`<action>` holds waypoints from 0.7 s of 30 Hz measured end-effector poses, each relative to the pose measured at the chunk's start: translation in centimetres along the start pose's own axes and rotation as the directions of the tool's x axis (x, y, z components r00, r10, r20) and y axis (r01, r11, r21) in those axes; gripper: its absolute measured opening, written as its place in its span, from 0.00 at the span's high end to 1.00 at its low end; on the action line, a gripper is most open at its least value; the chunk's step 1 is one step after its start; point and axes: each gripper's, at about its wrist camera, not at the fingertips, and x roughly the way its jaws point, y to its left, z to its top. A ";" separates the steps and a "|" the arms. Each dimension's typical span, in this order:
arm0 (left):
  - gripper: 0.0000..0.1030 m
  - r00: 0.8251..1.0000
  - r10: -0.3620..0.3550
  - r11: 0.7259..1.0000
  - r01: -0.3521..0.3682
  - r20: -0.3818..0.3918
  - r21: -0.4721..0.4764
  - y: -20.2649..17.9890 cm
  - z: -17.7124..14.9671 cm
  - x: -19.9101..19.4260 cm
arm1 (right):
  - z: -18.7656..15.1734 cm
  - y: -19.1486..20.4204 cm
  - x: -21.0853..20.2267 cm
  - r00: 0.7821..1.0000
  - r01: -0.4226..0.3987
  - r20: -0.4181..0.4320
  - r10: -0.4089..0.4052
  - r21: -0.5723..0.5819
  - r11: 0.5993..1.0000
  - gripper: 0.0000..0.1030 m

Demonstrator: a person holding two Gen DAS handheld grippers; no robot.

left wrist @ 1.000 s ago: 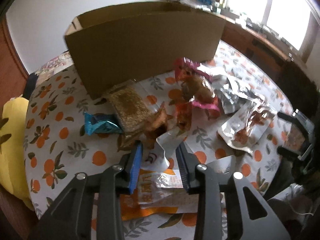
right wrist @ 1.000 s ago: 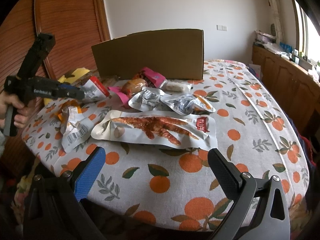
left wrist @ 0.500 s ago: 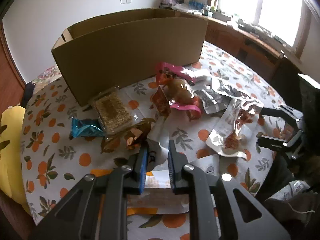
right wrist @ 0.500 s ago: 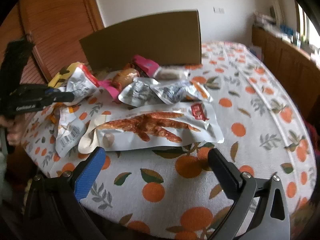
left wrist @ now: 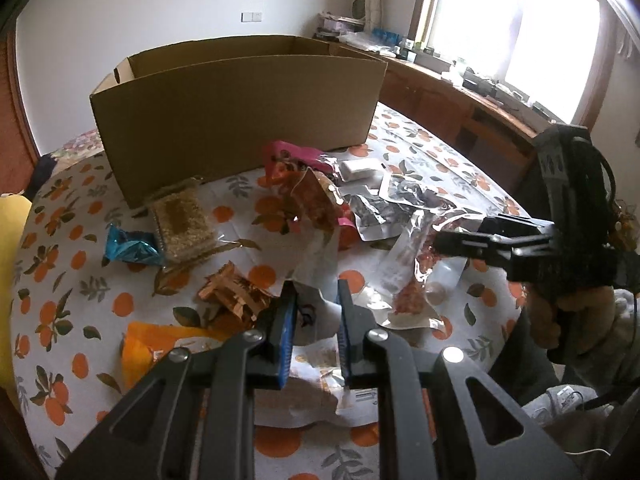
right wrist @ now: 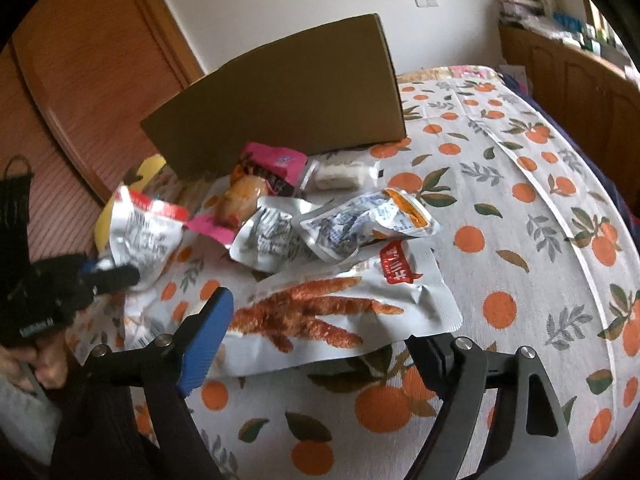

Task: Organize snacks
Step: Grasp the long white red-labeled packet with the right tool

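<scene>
Fingers of the left gripper (left wrist: 316, 320) are clamping a white snack pouch (left wrist: 316, 276) near the surface's (right wrist: 520, 240) front edge. Right gripper (right wrist: 316, 344) fingers are closing, astride the chicken-feet packet (right wrist: 332, 312) without pressing it; cardboard box (left wrist: 240, 120) is standing toward the far edge.

tablecloth (right wrist: 520, 208): orange-fruit print | window (left wrist: 532, 28): bright | wall switch (left wrist: 251, 17) | door (right wrist: 80, 80): wooden
</scene>
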 end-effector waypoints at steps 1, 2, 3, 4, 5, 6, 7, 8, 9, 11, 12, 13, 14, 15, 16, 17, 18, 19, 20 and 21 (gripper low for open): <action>0.86 1.000 -0.003 1.000 0.003 0.003 -0.003 0.0 0.0 -0.1 | 0.0 -0.1 -0.1 1.000 0.002 0.002 -0.002 0.007 1.000 0.24; 0.86 1.000 -0.005 1.000 0.005 0.007 -0.004 0.1 -0.1 -0.2 | 0.1 -0.3 -0.1 1.000 0.009 0.002 -0.009 0.015 1.000 0.32; 0.86 1.000 -0.005 1.000 0.005 0.010 -0.006 0.0 -0.2 -0.3 | 0.2 -0.5 0.0 1.000 0.015 0.002 -0.015 0.027 1.000 0.40; 0.86 1.000 -0.010 1.000 0.010 0.013 -0.009 0.1 -0.2 -0.5 | 0.3 -0.8 -0.1 1.000 0.016 0.002 -0.016 0.038 0.999 0.44; 0.86 1.000 -0.014 1.000 0.014 0.013 -0.010 0.1 -0.4 -0.5 | 0.4 -1.1 -0.1 1.000 0.018 -0.001 -0.018 0.053 0.998 0.51; 0.86 1.000 -0.014 1.000 0.014 0.014 -0.007 0.0 -0.5 -0.6 | 0.5 -1.6 -0.1 1.000 0.006 -0.001 -0.006 0.072 0.997 0.56; 0.86 1.000 -0.010 1.000 0.011 0.016 -0.004 -0.1 -0.5 -0.7 | 0.4 -1.9 -0.2 1.000 -0.002 -0.002 0.002 0.087 0.996 0.61; 0.86 1.000 -0.010 1.000 0.010 0.016 -0.003 -0.1 -0.6 -0.7 | 0.4 -2.2 -0.3 1.000 -0.015 -0.003 0.015 0.109 0.994 0.63; 0.86 1.000 -0.011 1.000 0.011 0.016 -0.003 -0.2 -0.7 -0.7 | 0.4 -2.4 -0.5 1.000 -0.026 0.000 0.026 0.120 0.992 0.67; 0.86 1.000 -0.006 1.000 0.006 0.021 -0.002 -0.4 -0.8 -0.8 | 0.5 -2.6 -0.9 0.999 -0.044 0.007 0.043 0.133 0.990 0.72; 0.86 1.000 -0.008 1.000 0.008 0.024 -0.004 -0.5 -0.7 -0.9 | 0.5 -2.7 -1.3 0.999 -0.052 0.012 0.051 0.139 0.989 0.75; 0.86 1.000 -0.009 1.000 0.009 0.029 -0.006 -0.6 -0.7 -1.1 | 0.5 -2.7 -1.6 0.998 -0.059 0.017 0.057 0.143 0.988 0.77; 0.86 0.999 -0.008 1.000 0.008 0.034 -0.007 -0.7 -0.7 -1.3 | 0.5 -2.6 -1.9 0.998 -0.063 0.022 0.061 0.142 0.988 0.80; 0.86 0.999 -0.009 1.000 0.010 0.041 -0.009 -0.8 -0.7 -1.5 | 0.6 -2.5 -2.2 0.998 -0.066 0.029 0.063 0.137 0.988 0.82; 0.86 0.999 -0.010 1.000 0.011 0.046 -0.010 -0.9 -0.7 -1.7 | 0.6 -2.3 -2.6 0.997 -0.068 0.037 0.064 0.129 0.989 0.82; 0.86 0.999 -0.009 1.000 0.009 0.054 -0.010 -1.1 -0.6 -1.9 | 0.7 -2.1 -2.9 0.997 -0.069 0.044 0.064 0.121 0.990 0.84; 0.86 0.998 -0.007 1.000 0.008 0.058 -0.010 -1.2 -0.5 -2.1 | 0.7 -2.0 -3.1 0.997 -0.071 0.049 0.066 0.116 0.991 0.84; 0.86 0.998 -0.005 1.000 0.006 0.064 -0.009 -1.3 -0.5 -2.3 | 0.8 -1.8 -3.3 0.996 -0.075 0.053 0.069 0.111 0.991 0.85; 0.86 0.998 -0.004 1.000 0.004 0.068 -0.009 -1.4 -0.4 -2.4 | 0.8 -1.6 -3.5 0.996 -0.075 0.058 0.069 0.105 0.992 0.86; 0.86 0.997 -0.002 1.000 0.002 0.074 -0.008 -1.6 -0.3 -2.7 | 0.8 -1.3 -3.8 0.996 -0.075 0.062 0.069 0.097 0.992 0.86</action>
